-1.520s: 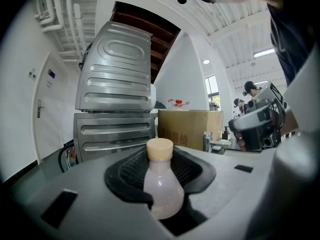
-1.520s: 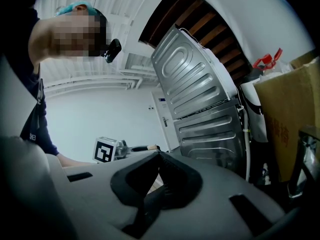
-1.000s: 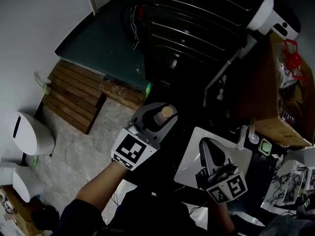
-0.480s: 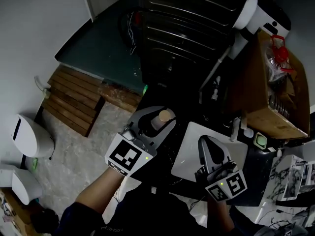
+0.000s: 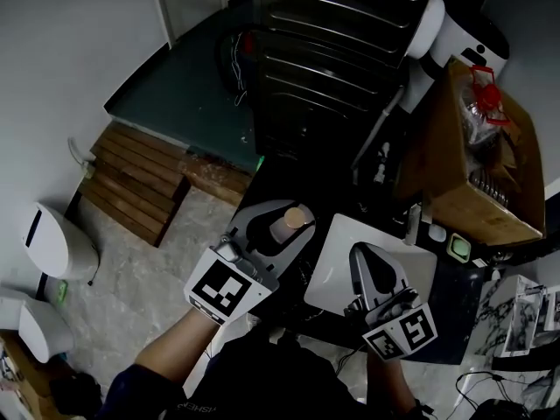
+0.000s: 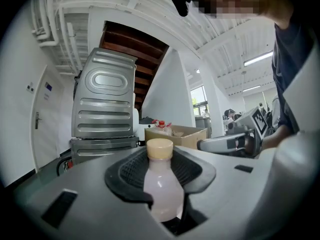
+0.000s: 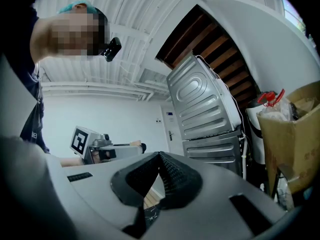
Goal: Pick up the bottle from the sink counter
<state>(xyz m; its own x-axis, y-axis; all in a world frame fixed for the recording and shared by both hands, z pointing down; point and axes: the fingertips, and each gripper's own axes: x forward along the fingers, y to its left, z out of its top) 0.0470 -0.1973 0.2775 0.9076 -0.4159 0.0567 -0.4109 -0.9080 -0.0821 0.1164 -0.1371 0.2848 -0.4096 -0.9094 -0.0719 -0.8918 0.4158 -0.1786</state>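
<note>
Left gripper is clamped on the bottle, held upright in mid-air by its body below the tan cap, right gripper closed and empty; bottle looks light, smooth plastic, probably slippery and slightly squashy, so a mid-body hold with moderate squeeze suits.

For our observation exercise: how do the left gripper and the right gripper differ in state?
The left gripper holds a tan-capped bottle; the right gripper holds nothing. The left gripper's jaws stand apart around the bottle; the right gripper's jaws meet at their tips. Both share the same grey build.
</note>
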